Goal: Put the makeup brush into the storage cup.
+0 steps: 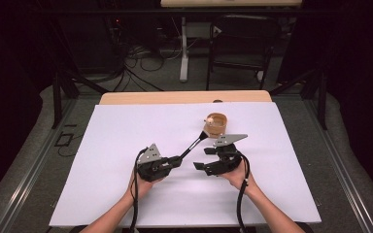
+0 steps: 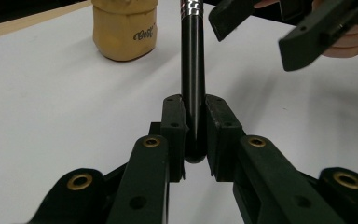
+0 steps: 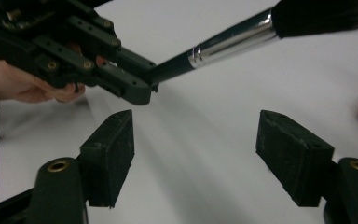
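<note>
So the left tool (image 2: 195,140) is pinching a makeup-type brush (image 1: 193,144) right at the butt end of its black handle, jaws pressed tight on it, and the brush sticks out up and to the right toward a little tan wooden cup (image 1: 216,124) sitting on the white tabletop (image 1: 107,145). My guess is the brush is super light and stiff along the handle, but that glossy round handle plus the shiny metal ferrule (image 3: 228,44) look slippery, so it could swivel or slide in the grip since it's only held at the very tip. The bristles (image 3: 321,16) are soft, no point grabbing there. I'd take hold on the black handle just below the ferrule. The right tool (image 3: 193,158) hovers close beside it with jaws spread wide, holding nothing. The cup looks light and tippy, and it's the one thing near the bristle end that could get knocked.
</note>
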`<move>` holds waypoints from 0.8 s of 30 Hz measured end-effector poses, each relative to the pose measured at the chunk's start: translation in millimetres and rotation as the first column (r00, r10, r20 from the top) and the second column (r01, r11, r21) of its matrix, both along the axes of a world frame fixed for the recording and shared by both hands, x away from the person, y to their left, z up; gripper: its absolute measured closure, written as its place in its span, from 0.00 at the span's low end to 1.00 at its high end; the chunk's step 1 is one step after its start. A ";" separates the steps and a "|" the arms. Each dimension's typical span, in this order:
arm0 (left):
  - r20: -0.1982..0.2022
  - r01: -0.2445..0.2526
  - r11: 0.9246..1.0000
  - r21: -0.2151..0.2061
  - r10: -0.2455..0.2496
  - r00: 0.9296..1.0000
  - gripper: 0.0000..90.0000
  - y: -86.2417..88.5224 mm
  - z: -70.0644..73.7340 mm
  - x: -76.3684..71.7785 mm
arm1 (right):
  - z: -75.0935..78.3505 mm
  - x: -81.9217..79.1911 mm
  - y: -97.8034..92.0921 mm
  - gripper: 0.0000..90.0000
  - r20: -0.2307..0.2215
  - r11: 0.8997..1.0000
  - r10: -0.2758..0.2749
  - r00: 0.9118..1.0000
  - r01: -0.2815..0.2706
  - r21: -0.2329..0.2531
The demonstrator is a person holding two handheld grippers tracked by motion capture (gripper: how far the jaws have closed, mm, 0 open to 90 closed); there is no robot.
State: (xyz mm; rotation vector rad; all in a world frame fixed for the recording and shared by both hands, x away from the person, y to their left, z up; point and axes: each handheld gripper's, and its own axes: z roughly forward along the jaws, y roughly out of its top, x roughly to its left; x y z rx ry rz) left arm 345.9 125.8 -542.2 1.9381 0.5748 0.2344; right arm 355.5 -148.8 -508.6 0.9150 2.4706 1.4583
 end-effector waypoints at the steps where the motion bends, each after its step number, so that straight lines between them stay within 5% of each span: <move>1: 0.006 -0.001 1.000 0.005 0.001 1.000 0.88 -1.0 0.1 -0.3 | 1.4 2.3 1.0 0.36 0.002 1.000 -0.019 1.000 0.019 0.020; 12: 0.025 -0.001 1.000 0.030 0.001 1.000 0.88 -8.9 -1.5 -1.3 | 4.9 11.5 4.7 0.55 0.007 0.991 -0.093 0.996 0.092 0.102; 19: 0.035 -0.006 0.999 0.035 0.004 0.999 0.88 -10.2 -2.1 -1.1 | 4.5 13.7 6.5 0.57 0.019 0.987 -0.120 0.993 0.118 0.107; 24: 0.043 -0.017 0.999 0.045 0.016 0.999 0.88 -11.1 -3.1 -0.3 | 3.0 20.1 5.3 0.63 -0.014 0.981 -0.141 0.990 0.141 0.131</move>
